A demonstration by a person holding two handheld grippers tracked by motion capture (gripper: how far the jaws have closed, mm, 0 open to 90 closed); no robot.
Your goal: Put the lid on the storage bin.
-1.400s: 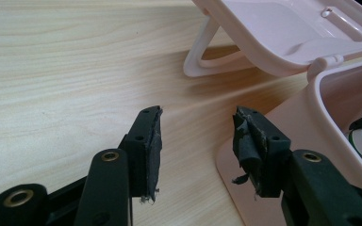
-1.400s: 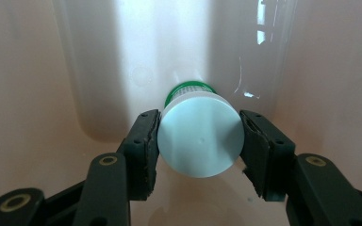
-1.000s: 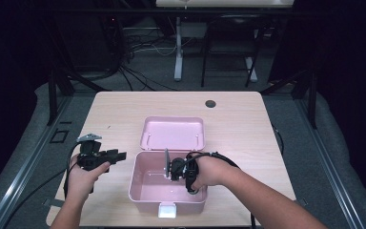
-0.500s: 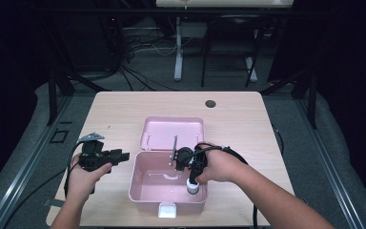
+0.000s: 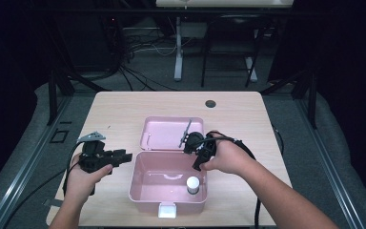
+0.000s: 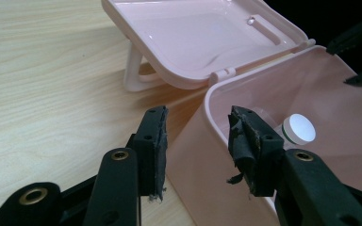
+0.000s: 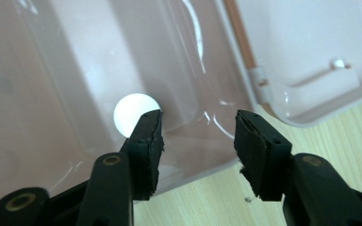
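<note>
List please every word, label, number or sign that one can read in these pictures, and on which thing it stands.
There is no readable text in any view.
Pink box and its open lid: plain, no print.
Small bottle in the box: white cap blank, a green band below it in the left gripper view; no label text can be made out.

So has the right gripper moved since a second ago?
Yes. The right gripper has risen out of the pink box toward its open lid, jaws empty and closing slightly.
</note>
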